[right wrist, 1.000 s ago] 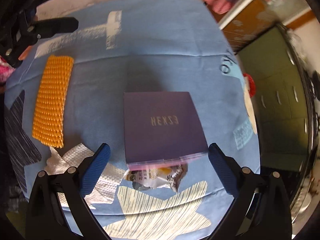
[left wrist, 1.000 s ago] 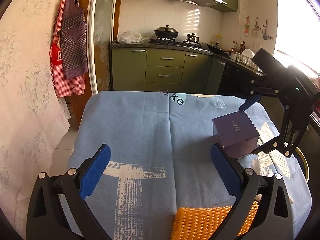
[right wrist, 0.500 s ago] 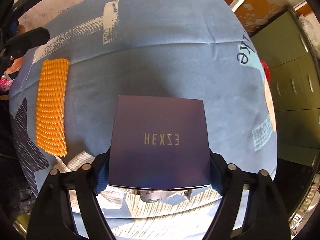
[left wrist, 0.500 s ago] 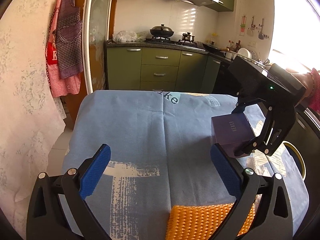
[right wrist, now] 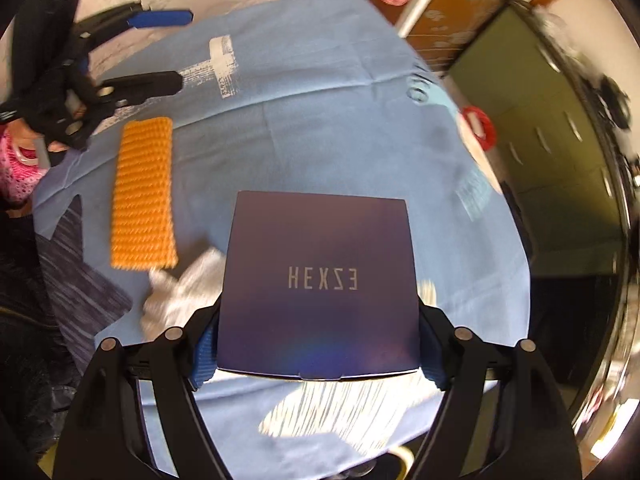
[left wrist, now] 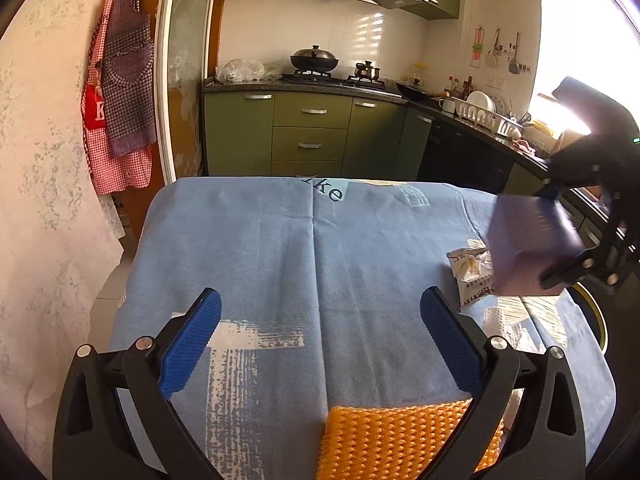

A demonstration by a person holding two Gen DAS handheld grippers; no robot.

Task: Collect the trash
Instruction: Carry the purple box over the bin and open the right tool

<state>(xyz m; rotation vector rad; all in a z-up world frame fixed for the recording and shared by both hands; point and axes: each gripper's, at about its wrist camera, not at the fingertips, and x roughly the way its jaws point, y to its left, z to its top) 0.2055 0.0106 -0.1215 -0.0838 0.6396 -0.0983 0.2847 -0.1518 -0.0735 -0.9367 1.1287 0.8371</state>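
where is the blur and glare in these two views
Left wrist view: the purple box in the right claw is motion-smeared, and the window at far right is blown out white. Right wrist view: the box lettering is sharp, while the tablecloth, orange mesh sleeve and cabinets smear; fisheye bends the edges in both.

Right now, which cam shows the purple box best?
Right wrist: the box fills the centre, sharp, lettering legible, clamped in the right gripper. Left wrist shows it only at the right edge, blurred and partly hidden by that gripper.
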